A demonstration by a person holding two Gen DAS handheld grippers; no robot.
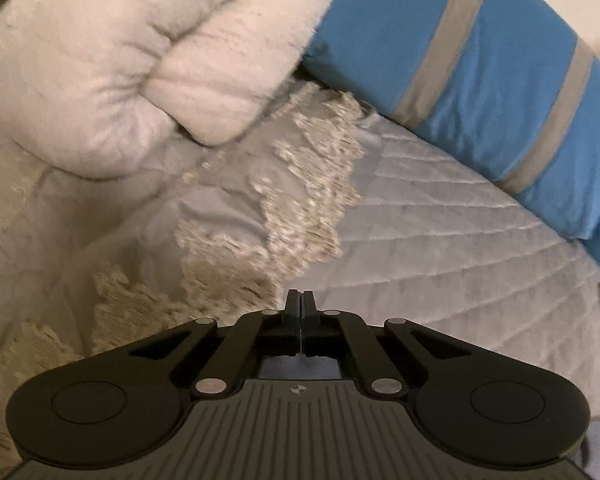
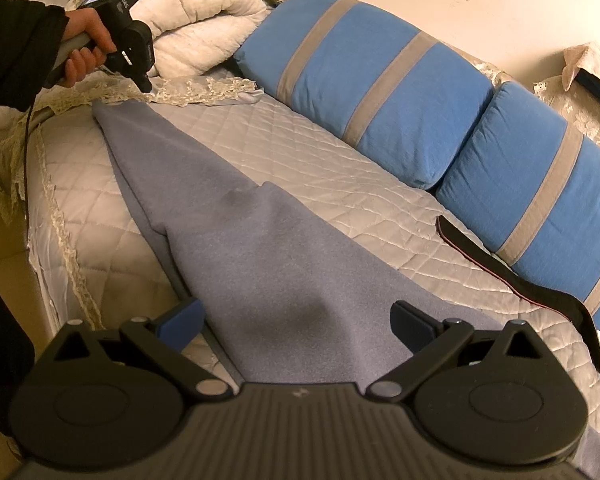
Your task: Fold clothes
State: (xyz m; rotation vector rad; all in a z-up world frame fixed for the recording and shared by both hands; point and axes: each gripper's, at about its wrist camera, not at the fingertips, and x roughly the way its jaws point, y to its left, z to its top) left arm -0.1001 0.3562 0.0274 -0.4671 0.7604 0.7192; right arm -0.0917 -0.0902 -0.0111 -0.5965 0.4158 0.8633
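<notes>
Barely begun: blue-grey garment (image 2: 260, 240) spread long and loose across quilted bed (image 2: 340, 184), narrowing to a far tip near lace trim (image 2: 188, 92), not yet folded anywhere that shows. Left hand-held gripper (image 2: 145, 84), held in a bare hand (image 2: 86, 46) below a dark sleeve (image 2: 16, 40), down at that far tip with fingers together; from its own wrist view, left hand-held gripper (image 1: 301, 300) closed tight, a sliver of blue-grey visible behind the fingers, though whether cloth is truly pinched cannot be told. Right hand-held gripper (image 2: 298, 320) at the garment's near, wide end, fingers (image 2: 414, 322) well apart on either side of the fabric, clamped on nothing. Striped blue bolsters (image 2: 380, 80) lined along the wall side, white comforter (image 2: 204, 28) heaped beyond the far end, dark strap (image 2: 500, 264) lying just beside the bolsters, clear of the garment. Judged from this layout: stretching and squaring likely the step in hand, with every fold remaining, starting with a grip at the near end.
</notes>
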